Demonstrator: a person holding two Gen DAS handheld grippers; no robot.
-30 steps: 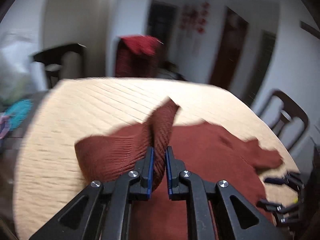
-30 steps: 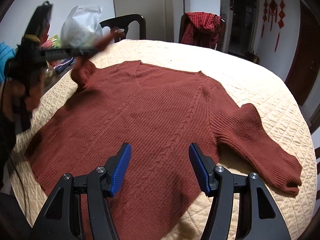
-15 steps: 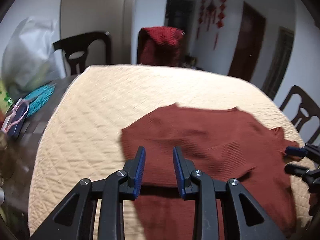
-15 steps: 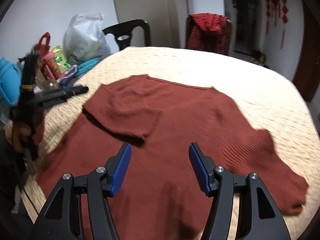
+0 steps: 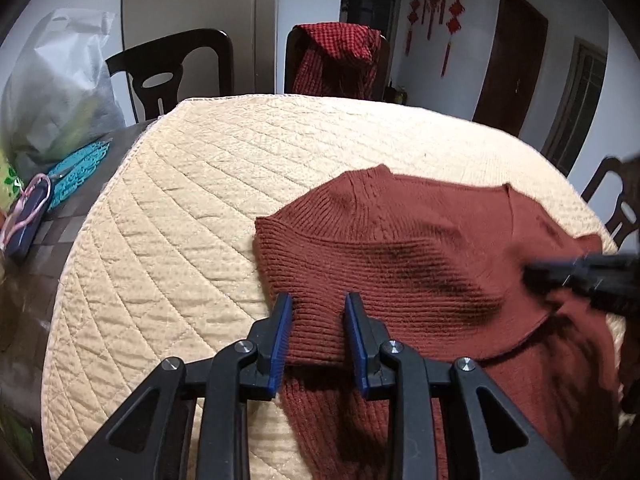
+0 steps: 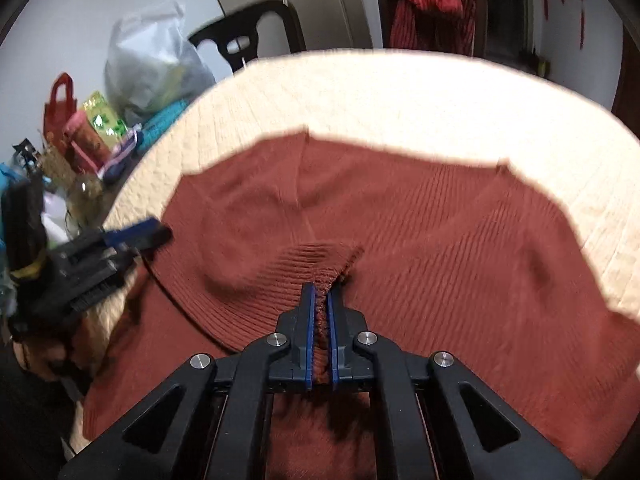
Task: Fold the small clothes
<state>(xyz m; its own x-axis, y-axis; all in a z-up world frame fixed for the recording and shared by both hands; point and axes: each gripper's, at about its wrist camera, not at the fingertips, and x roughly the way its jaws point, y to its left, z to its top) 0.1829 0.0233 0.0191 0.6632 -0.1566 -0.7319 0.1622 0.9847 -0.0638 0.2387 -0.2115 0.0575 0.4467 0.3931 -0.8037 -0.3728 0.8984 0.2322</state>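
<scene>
The rust-red knit sweater (image 5: pixel 420 248) lies flat on the cream quilted cover (image 5: pixel 180 240) of the round table, with one sleeve folded across its body.

The left wrist view shows the left gripper (image 5: pixel 316 304) over the folded sleeve's cuff end. Its blue-padded fingers (image 5: pixel 282 332) stand a little apart and are closing slightly; the cuff lies between them, and the pads do not press it. At the right edge of this view the right gripper (image 5: pixel 532 272) appears only as a dark blur over the sweater, its state unreadable from here.

The right wrist view settles that: the right gripper (image 6: pixel 319 296) has its fingers closing, and they pinch a raised ridge of the knit near the middle of the sweater. This view also takes in the sweater's V-neck and both shoulders, and the left gripper (image 6: pixel 152 234) at the sweater's left edge.

Beyond the table, a dark wooden chair (image 5: pixel 168 72) stands beside a second chair draped with a red checked cloth (image 5: pixel 340 56). A grey plastic bag (image 5: pixel 52 92) and a teal item (image 5: pixel 80 164) sit at the table's left side, where the right wrist view adds a small red bag (image 6: pixel 60 108) and other clutter. Red hanging ornaments (image 5: pixel 434 4) decorate the far wall near a dark door (image 5: pixel 508 76).
</scene>
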